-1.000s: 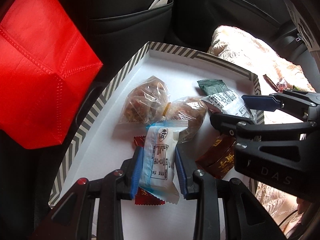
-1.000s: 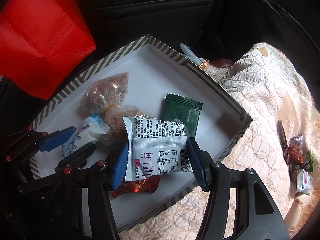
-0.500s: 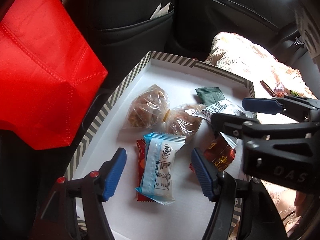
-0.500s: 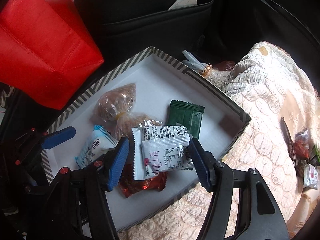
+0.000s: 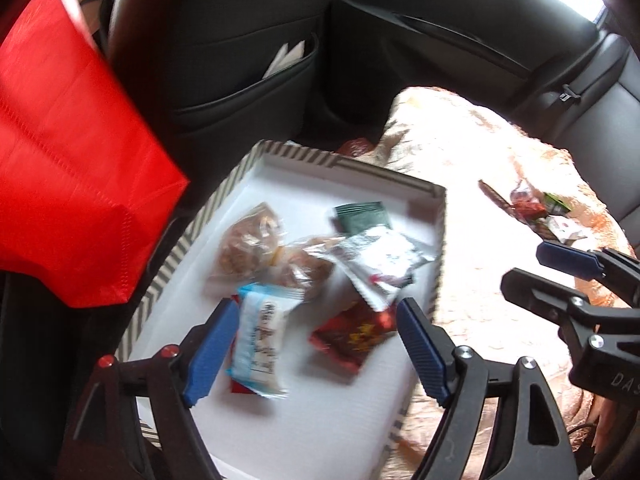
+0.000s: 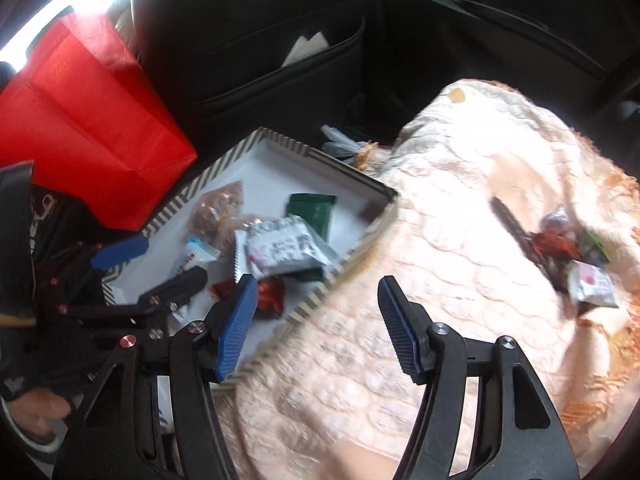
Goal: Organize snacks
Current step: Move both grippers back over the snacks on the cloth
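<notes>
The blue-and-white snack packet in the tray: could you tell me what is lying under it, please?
A red wrapper peeks out beneath the blue-and-white packet in the striped tray. Most of the wrapper is covered, so its print cannot be read.

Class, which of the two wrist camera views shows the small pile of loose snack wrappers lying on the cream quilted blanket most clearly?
The right wrist view. There the small pile of loose snack wrappers lies larger on the cream quilted blanket, with red, green and white packets distinguishable. The left wrist view shows the same pile smaller, near the frame's right edge.
</notes>
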A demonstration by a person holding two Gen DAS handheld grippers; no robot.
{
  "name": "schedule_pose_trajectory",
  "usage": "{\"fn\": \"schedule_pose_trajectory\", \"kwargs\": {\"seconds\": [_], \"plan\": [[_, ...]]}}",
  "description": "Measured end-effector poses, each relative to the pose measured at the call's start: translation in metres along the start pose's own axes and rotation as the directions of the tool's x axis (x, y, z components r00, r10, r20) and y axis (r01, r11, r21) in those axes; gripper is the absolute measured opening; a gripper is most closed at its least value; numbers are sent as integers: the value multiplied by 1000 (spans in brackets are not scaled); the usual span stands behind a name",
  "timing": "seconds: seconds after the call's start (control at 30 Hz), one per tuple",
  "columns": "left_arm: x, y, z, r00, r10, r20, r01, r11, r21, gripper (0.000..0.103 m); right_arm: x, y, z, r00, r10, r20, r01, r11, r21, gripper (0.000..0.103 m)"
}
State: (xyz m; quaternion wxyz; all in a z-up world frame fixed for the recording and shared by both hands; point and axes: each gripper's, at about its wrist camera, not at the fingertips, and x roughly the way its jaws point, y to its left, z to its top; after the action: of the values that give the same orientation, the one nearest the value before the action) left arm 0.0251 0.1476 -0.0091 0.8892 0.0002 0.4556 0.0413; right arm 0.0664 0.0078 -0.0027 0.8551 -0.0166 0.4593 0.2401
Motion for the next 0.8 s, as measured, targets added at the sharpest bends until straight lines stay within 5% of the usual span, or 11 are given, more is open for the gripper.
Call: {"fn": "schedule_pose_trajectory", "kwargs": {"seconds": [0.8], "plan": [[-1, -135, 12, 993, -114, -36, 118, 978, 172, 83, -86, -153, -65, 984, -168, 51, 149, 953, 265, 63]]}}
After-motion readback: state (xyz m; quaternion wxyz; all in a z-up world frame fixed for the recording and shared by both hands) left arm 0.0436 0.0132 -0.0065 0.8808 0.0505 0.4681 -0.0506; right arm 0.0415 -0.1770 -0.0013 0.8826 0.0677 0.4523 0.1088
